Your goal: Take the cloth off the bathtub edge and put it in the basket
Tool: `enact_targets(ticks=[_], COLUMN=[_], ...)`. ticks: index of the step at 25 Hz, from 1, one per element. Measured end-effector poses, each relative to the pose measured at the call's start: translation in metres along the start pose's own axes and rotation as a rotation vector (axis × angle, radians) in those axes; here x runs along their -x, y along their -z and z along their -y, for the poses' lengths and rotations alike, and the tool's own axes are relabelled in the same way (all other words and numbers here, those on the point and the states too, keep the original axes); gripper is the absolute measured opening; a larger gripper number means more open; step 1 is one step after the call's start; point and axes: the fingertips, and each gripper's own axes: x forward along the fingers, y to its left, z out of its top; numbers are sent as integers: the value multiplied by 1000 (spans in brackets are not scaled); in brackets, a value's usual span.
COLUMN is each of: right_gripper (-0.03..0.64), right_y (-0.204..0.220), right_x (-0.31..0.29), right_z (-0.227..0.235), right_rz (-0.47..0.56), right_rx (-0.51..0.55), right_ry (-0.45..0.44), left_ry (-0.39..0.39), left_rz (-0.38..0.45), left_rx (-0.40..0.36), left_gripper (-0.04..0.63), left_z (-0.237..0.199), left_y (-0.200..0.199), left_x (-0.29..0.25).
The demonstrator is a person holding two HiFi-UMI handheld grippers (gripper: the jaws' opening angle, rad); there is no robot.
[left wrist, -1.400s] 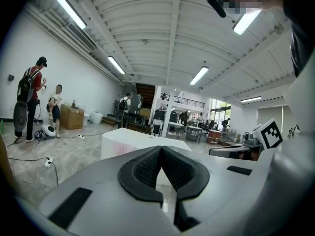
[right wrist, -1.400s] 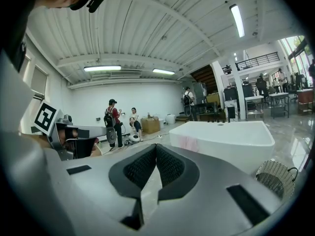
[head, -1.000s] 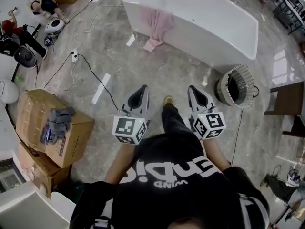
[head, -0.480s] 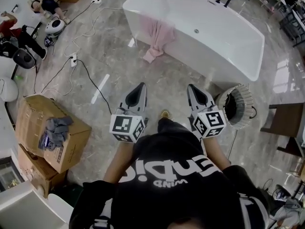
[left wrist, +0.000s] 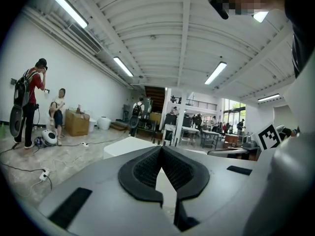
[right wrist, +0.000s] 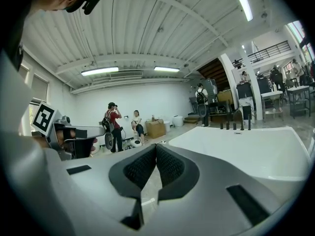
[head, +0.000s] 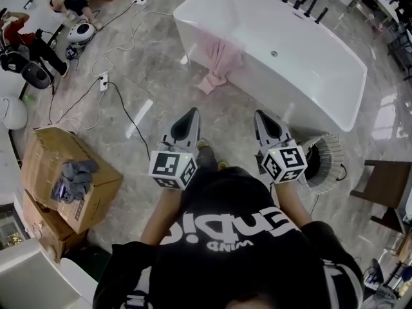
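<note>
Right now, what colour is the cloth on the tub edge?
Pink. The cloth hangs over the white tub edge; head view shows it best.

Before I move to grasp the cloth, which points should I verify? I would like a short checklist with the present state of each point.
1. Pink cloth on the bathtub edge: ok, it hangs over the near rim.
2. Empty left gripper: ok, jaws together, nothing between.
3. Empty right gripper: ok, jaws together, nothing between.
4. Jaws open for a grasp: not ok, both shut.
5. Cloth near enough: not ok, bare floor separates grippers and bathtub.
6. Upright basket: ok, mouth open beside the right gripper; contents cannot tell.
</note>
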Motion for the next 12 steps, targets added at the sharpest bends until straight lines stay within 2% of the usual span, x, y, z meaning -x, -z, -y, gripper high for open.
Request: enact_targets(ticks=[5, 12], right_gripper=[14, 14], right_y=[-1, -17], right_x=[-43, -121], right_z=[15, 50], right_rz=[-11, -15], right_rx=[4, -4], right_ry=[-12, 16], left_ry=[-7, 48], left_rz=[1, -22], left_rx=[8, -6], left_gripper=[14, 14], left_z=[-29, -74], left_y=[-2, -10], left_x=[-41, -124])
